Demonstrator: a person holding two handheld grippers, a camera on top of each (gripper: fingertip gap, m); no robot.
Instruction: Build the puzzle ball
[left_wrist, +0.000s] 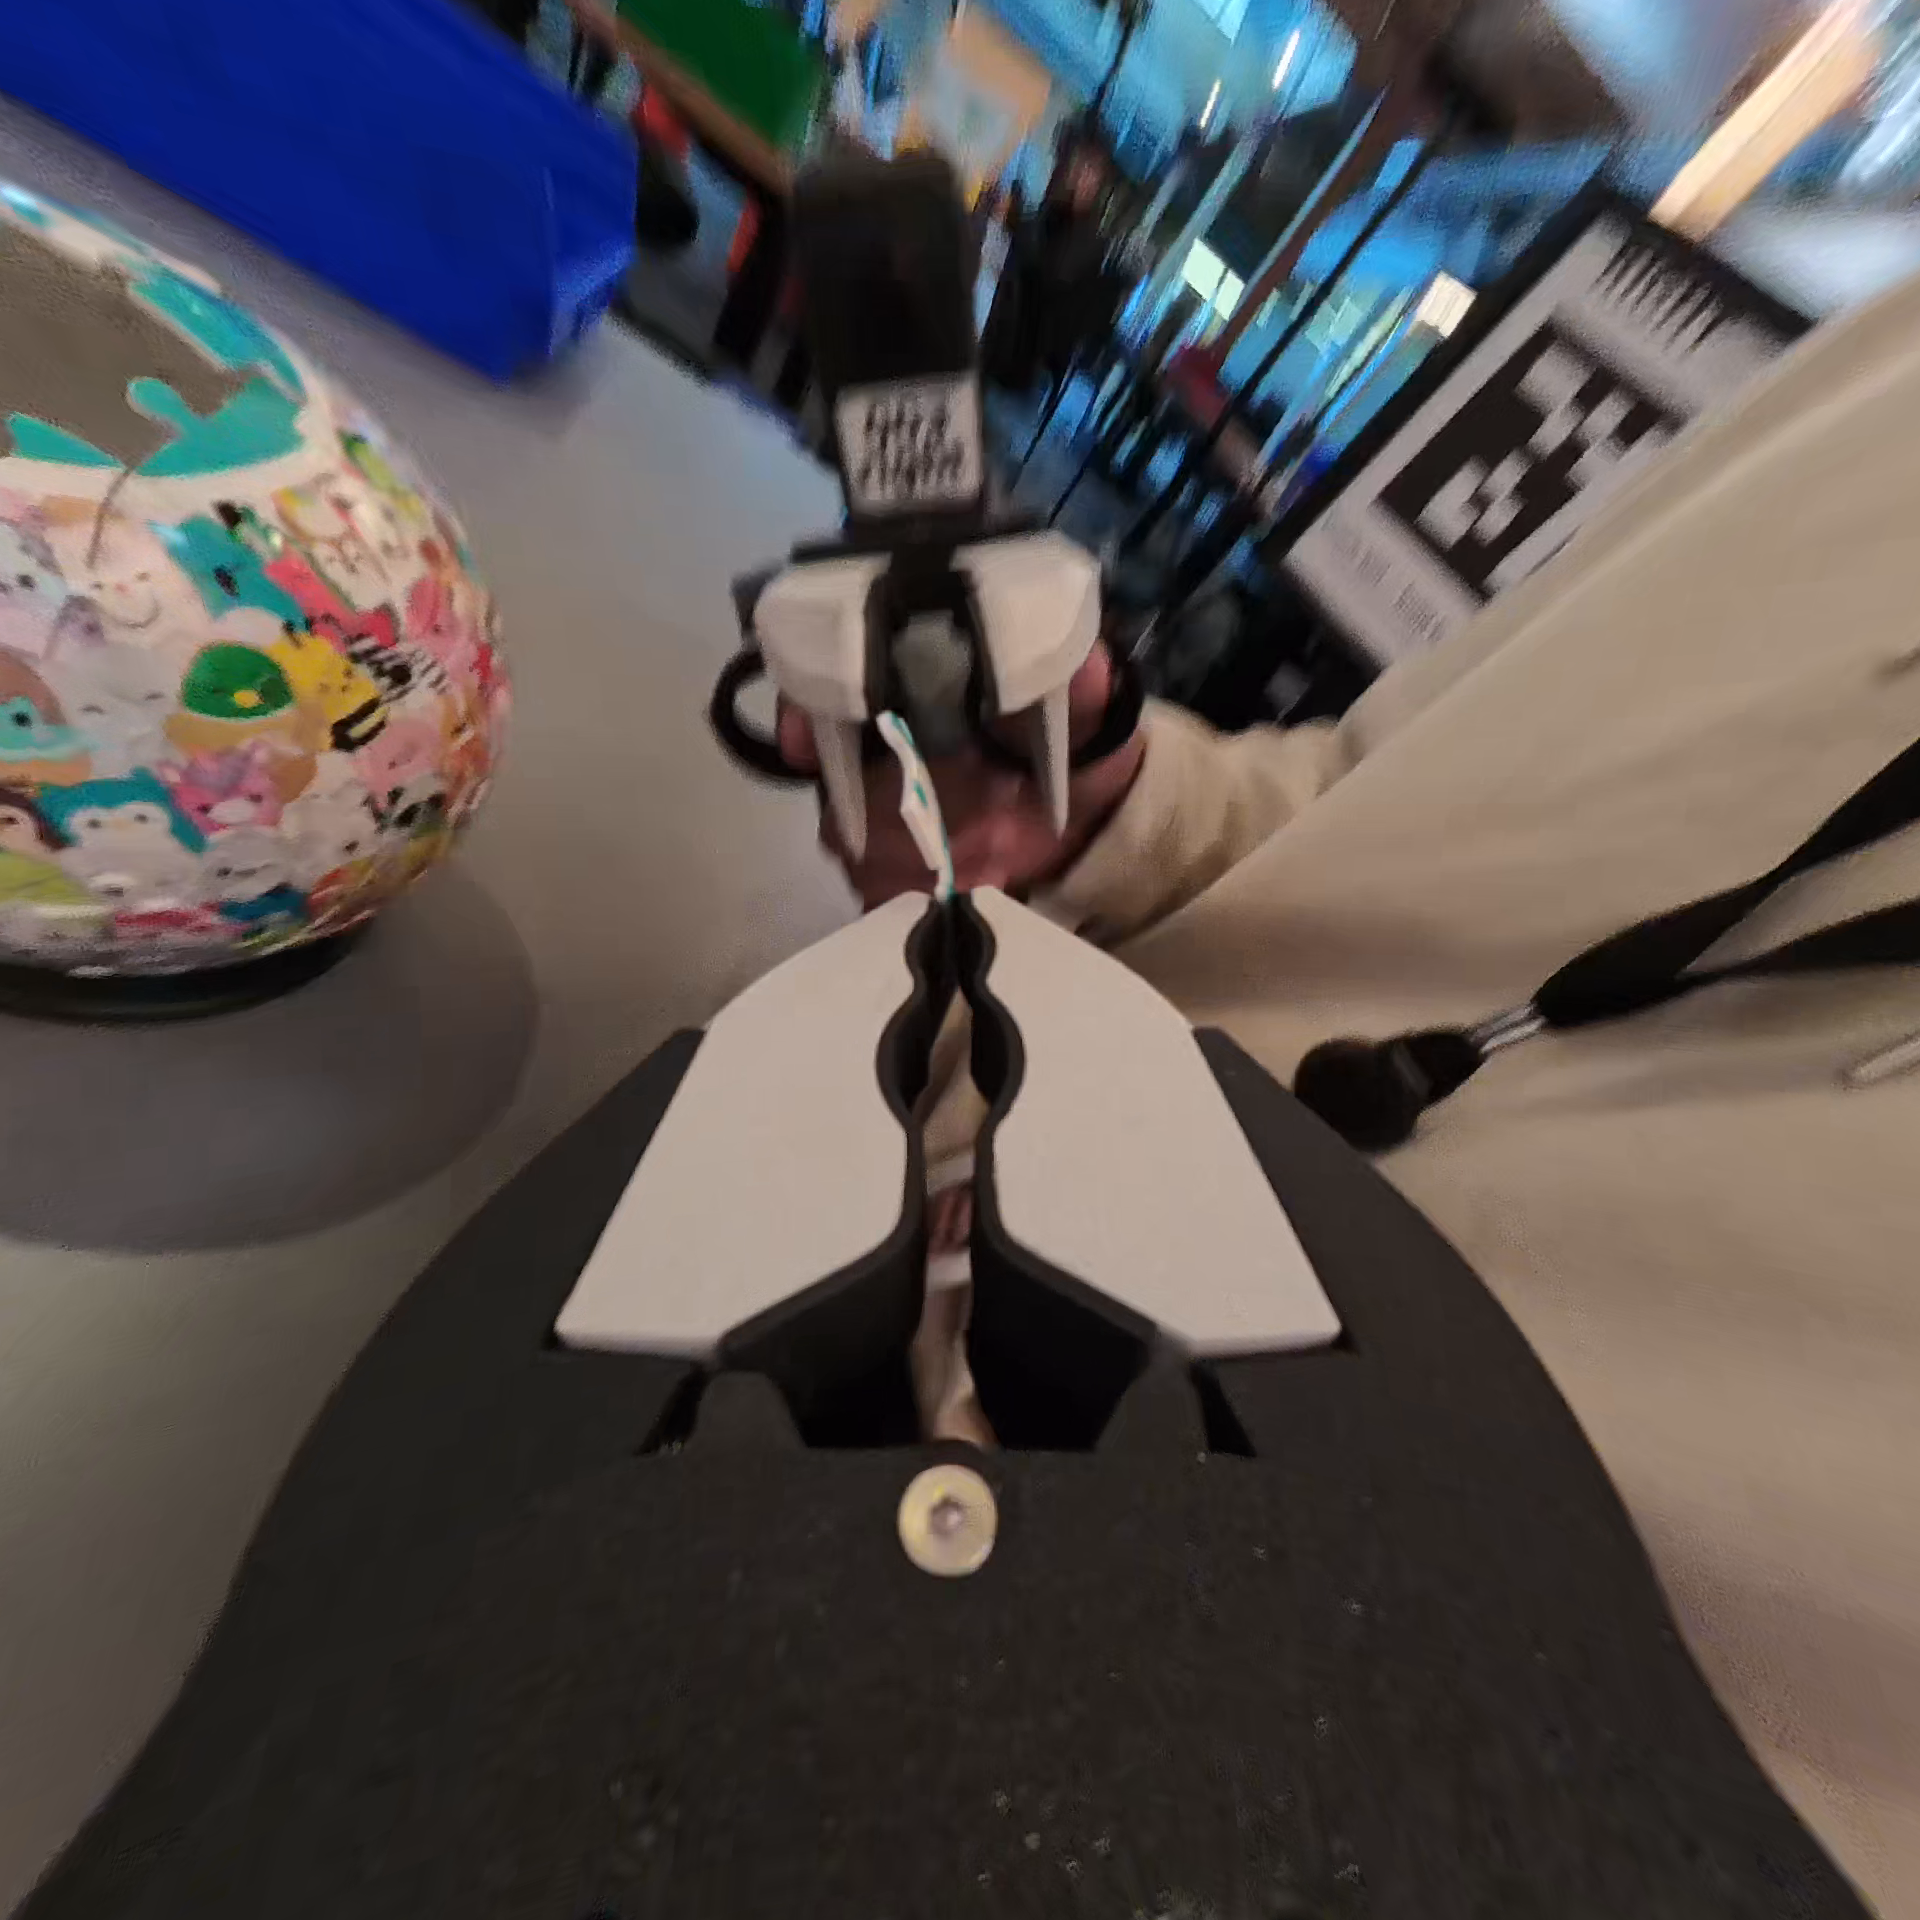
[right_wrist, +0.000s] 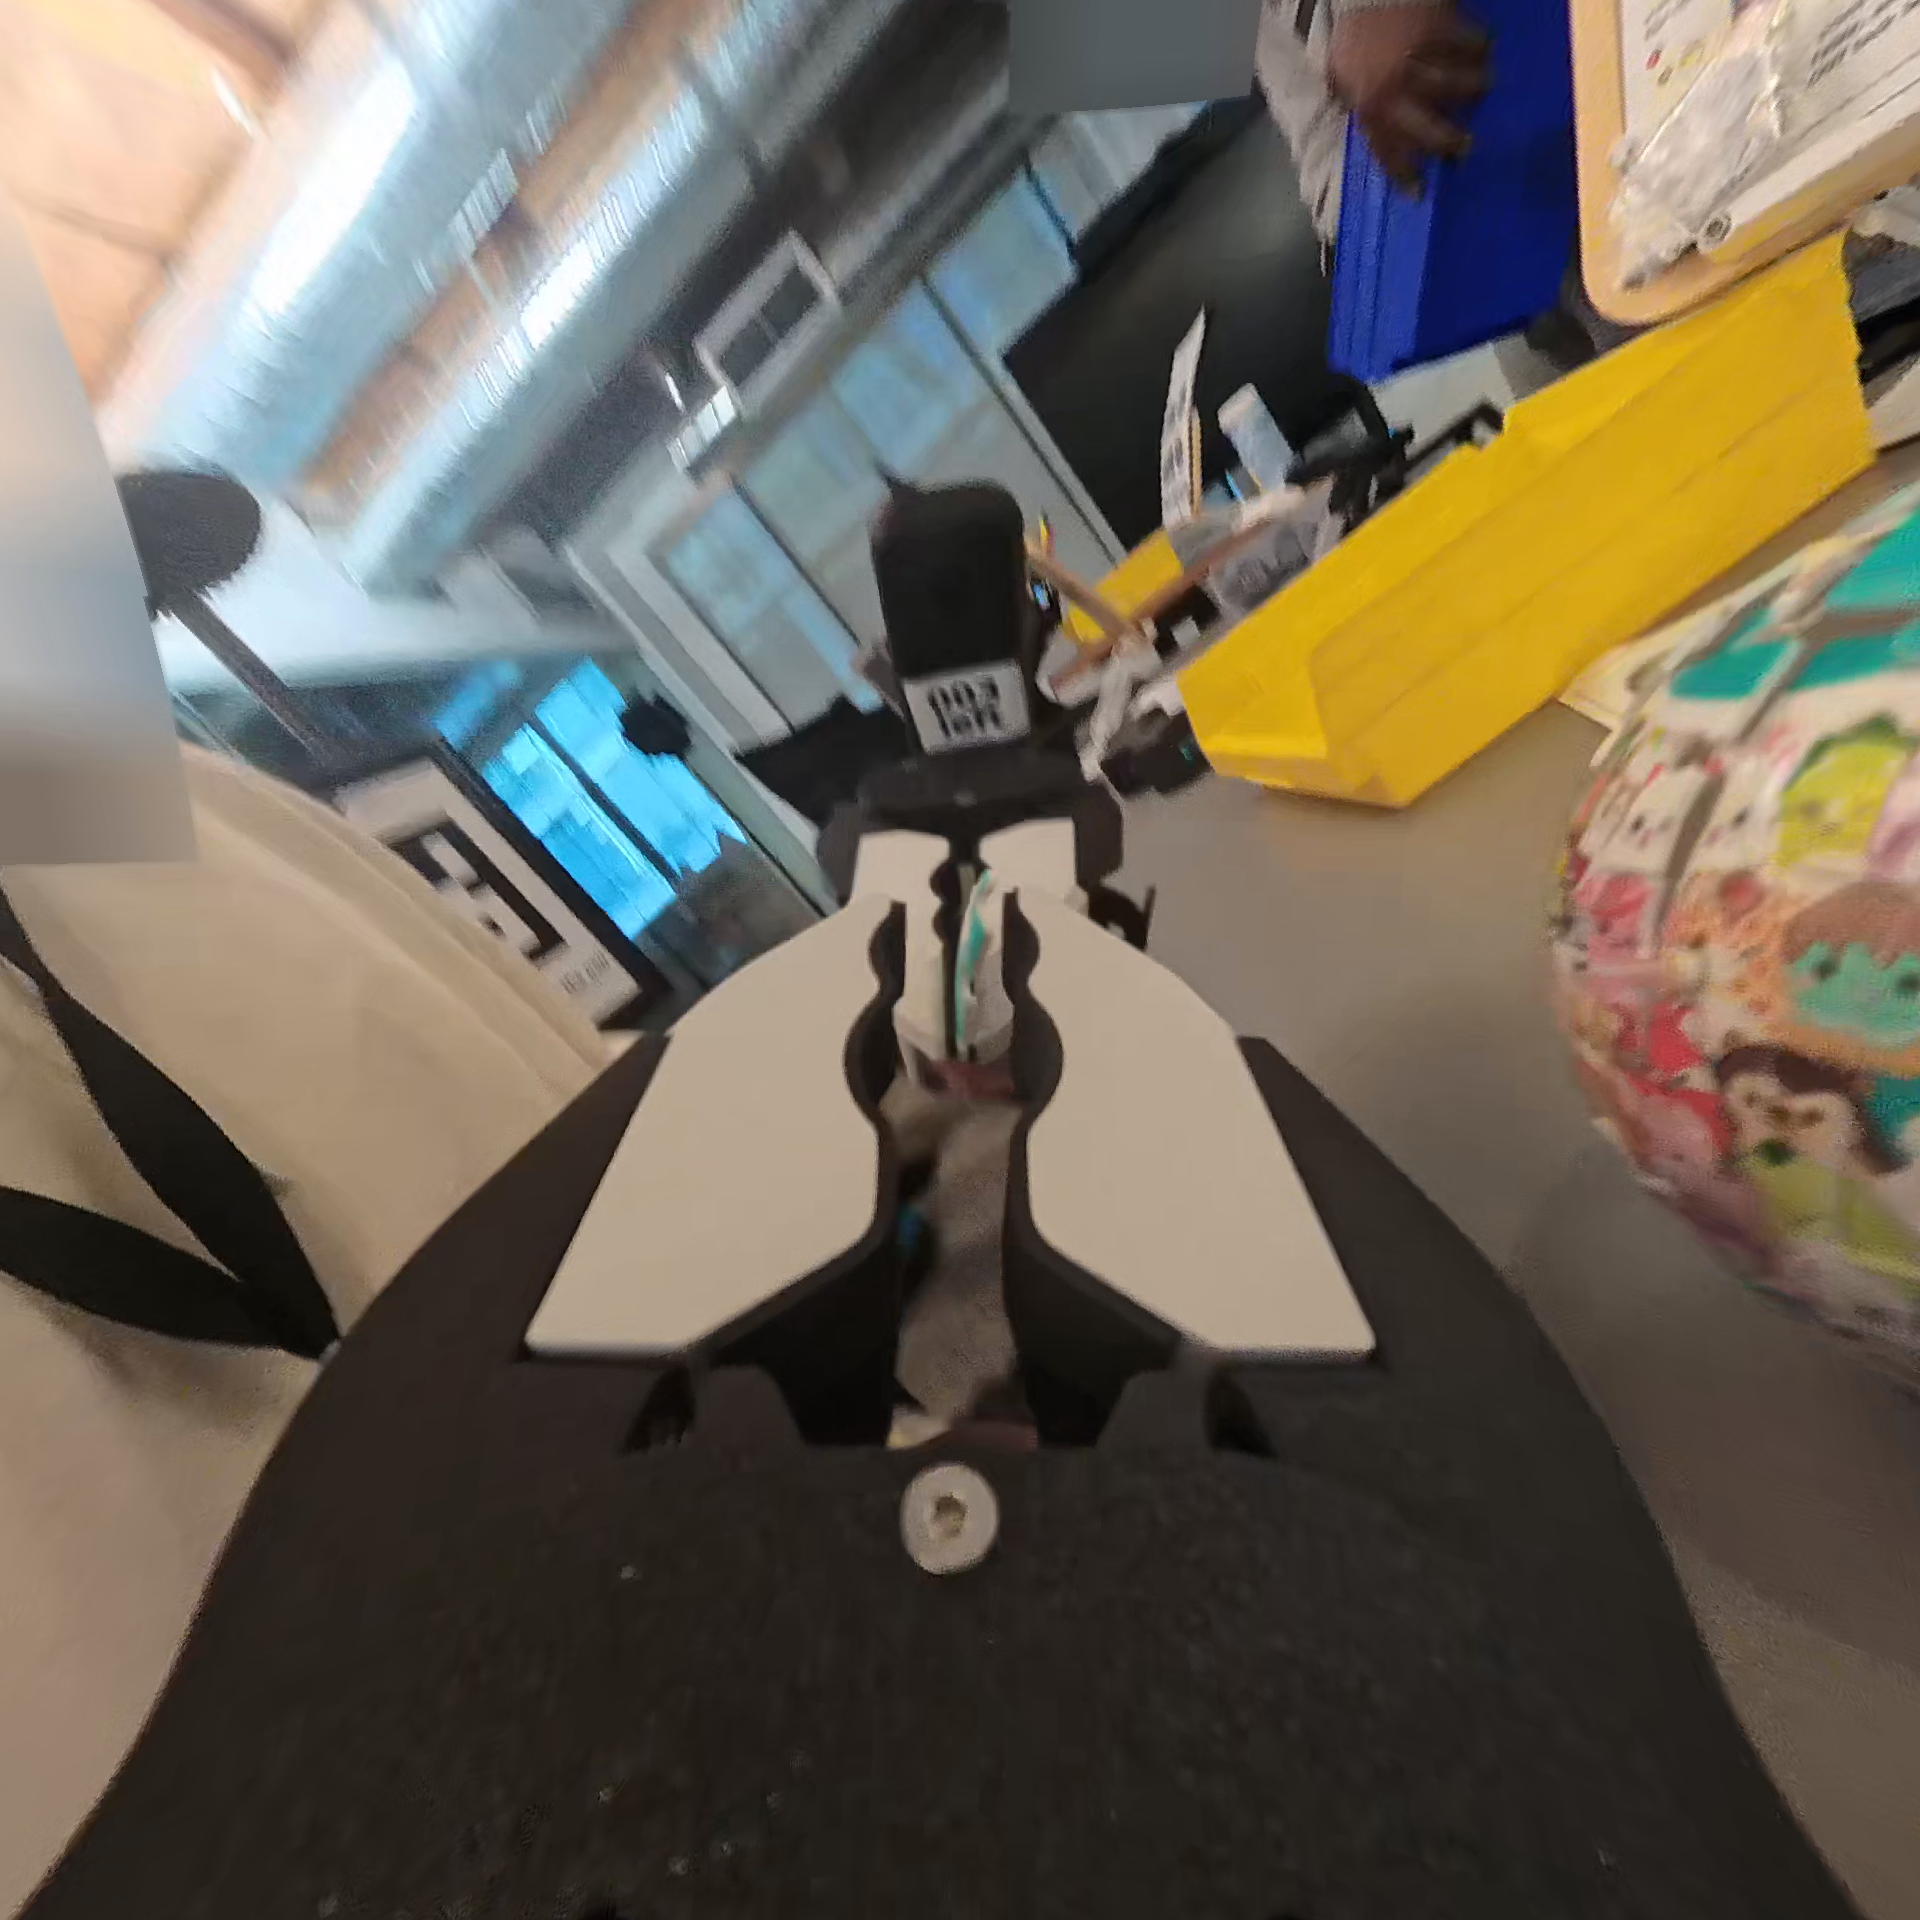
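Observation:
The puzzle ball (left_wrist: 208, 675), covered in colourful cartoon figures, stands on a black ring stand (left_wrist: 177, 982) at the left, with an open gap in its upper part. It also shows at the right edge of the right wrist view (right_wrist: 1766, 935). My left gripper (left_wrist: 951, 902) is shut on a thin white and teal puzzle piece (left_wrist: 912, 790) that sticks out edge-on past its tips. My right gripper (left_wrist: 956, 831) faces it, open, with its fingertips on either side of the piece. In the right wrist view the piece (right_wrist: 977, 961) sits between the open fingers of my right gripper (right_wrist: 956, 906), held by the left gripper (right_wrist: 961, 868) behind it.
Both grippers are held above the grey table (left_wrist: 623, 499), close to a person's cream garment (left_wrist: 1610, 1039) with a black strap (left_wrist: 1662, 935). A blue bin (left_wrist: 364, 156) stands behind the ball. A yellow bin (right_wrist: 1507, 603) and another blue bin (right_wrist: 1444, 208) stand at the table's far side. Less than 4 cm separates the two grippers' tips.

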